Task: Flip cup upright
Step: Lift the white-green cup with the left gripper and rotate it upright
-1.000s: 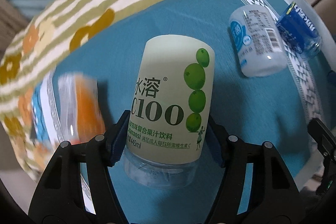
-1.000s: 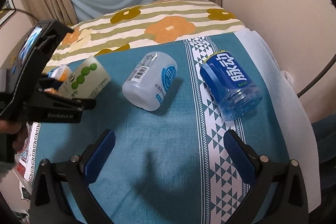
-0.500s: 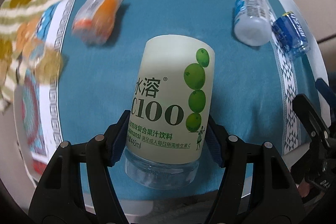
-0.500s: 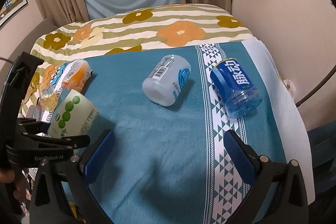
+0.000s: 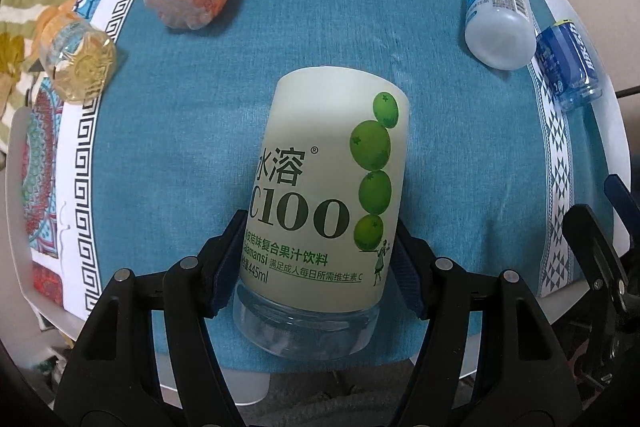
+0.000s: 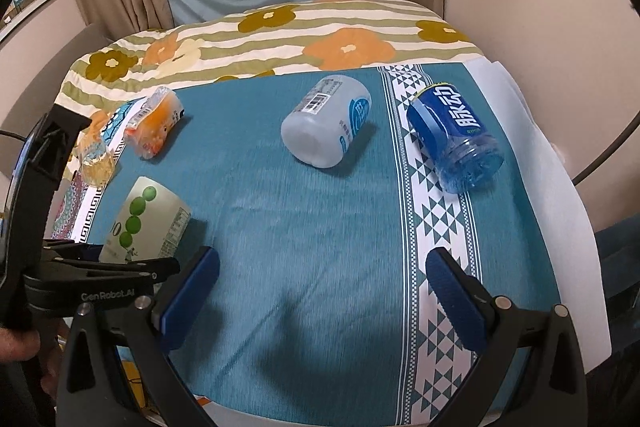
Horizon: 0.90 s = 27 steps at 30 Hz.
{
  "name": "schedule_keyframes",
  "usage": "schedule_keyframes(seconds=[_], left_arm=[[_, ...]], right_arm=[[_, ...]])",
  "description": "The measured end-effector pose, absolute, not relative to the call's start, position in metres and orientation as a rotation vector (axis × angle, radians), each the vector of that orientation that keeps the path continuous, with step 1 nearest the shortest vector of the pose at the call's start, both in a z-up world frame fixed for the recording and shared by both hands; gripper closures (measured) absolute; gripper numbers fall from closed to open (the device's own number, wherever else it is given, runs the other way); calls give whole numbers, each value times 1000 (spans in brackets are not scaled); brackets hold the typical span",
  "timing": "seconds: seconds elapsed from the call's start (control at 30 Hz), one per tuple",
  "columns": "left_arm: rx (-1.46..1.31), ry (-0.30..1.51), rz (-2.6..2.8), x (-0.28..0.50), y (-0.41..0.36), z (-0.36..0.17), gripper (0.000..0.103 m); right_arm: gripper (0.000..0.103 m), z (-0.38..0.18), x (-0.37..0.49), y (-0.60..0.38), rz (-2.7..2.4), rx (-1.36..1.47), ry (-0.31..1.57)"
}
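With the left gripper [image 5: 316, 263] clamped on the green-label cup [image 5: 326, 195] near its clear base, tilted above the teal cloth [image 5: 180, 131], a careless turn could let it slip free; the right gripper [image 6: 320, 291] hangs wide open, empty.

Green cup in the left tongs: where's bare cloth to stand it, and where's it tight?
Biggest free patch: the teal cloth between the green cup, the white bottle and the triangle-pattern band, ahead of the open right tongs. Tight: far left, where the orange bottle and clear cup cluster; far right, white bottle beside blue cup.
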<state>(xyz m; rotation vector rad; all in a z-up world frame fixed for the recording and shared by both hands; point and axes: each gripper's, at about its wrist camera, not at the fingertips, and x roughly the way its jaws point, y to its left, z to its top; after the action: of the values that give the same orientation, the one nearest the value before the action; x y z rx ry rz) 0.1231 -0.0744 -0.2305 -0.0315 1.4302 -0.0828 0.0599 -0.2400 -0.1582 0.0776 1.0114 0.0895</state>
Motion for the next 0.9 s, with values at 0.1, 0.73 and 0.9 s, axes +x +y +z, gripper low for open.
schedule_keyframes(seconds=[0.1,0.73,0.9], left_arm=[[-37,1436,-80,122,-72,-232,32],[1,1400,-84,117,-69,-224,1],[-3,1393,-89,110,-64,-215,1]], right_arm=[[0,-158,58,-240,88,76,1011],[0,-154,52,-244,77,81,1004],[0,-151,51,-241,78,82,1000]])
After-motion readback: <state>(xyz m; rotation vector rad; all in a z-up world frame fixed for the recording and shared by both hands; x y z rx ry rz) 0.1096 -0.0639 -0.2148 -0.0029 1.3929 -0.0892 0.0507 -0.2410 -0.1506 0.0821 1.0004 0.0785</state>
